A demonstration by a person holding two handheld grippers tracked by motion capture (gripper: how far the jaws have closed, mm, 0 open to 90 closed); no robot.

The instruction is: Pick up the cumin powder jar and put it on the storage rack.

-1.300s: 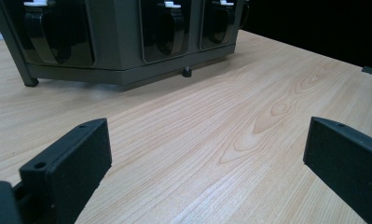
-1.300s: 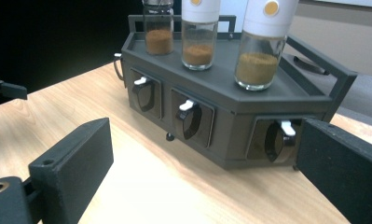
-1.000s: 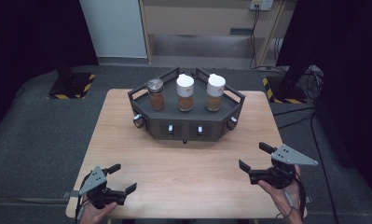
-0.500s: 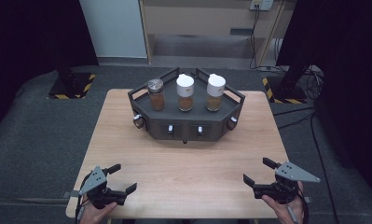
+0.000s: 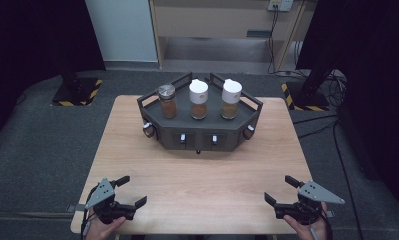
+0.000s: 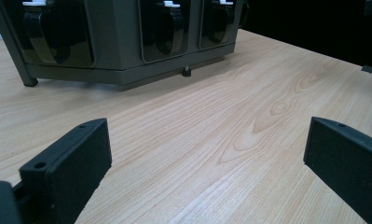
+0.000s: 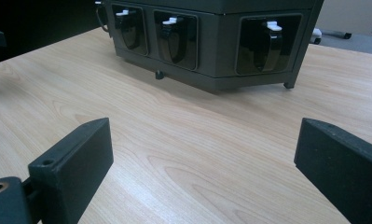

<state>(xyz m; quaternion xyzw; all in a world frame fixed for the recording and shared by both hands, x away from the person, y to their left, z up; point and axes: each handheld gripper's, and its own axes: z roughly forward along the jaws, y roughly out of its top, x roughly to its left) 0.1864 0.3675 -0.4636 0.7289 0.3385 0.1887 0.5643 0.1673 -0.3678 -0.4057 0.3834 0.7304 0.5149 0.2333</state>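
Observation:
A dark hexagonal rack [image 5: 199, 137] stands at the far middle of the wooden table [image 5: 202, 185]. On it stand three jars of brown powder: one with a metal lid [image 5: 167, 101] and two with white caps [image 5: 198, 99] [image 5: 230, 98]. My left gripper [image 5: 132, 190] rests open near the front left corner, nothing between its jaws. My right gripper [image 5: 279, 190] is open near the front right corner, also holding nothing. In the left gripper view my gripper [image 6: 207, 154] faces the rack's front [image 6: 118, 42]; in the right gripper view the other gripper [image 7: 204, 154] faces the same rack [image 7: 211, 42].
The rack's front has recessed black levers with white tips [image 7: 169, 21] and a knob at each side [image 5: 148, 129]. Bare wood lies between both grippers and the rack. Around the table there is grey floor, with stands on hazard-striped bases [image 5: 77, 92] at the back.
My right gripper has drawn back toward the table's near edge. The left gripper and the jars have stayed put.

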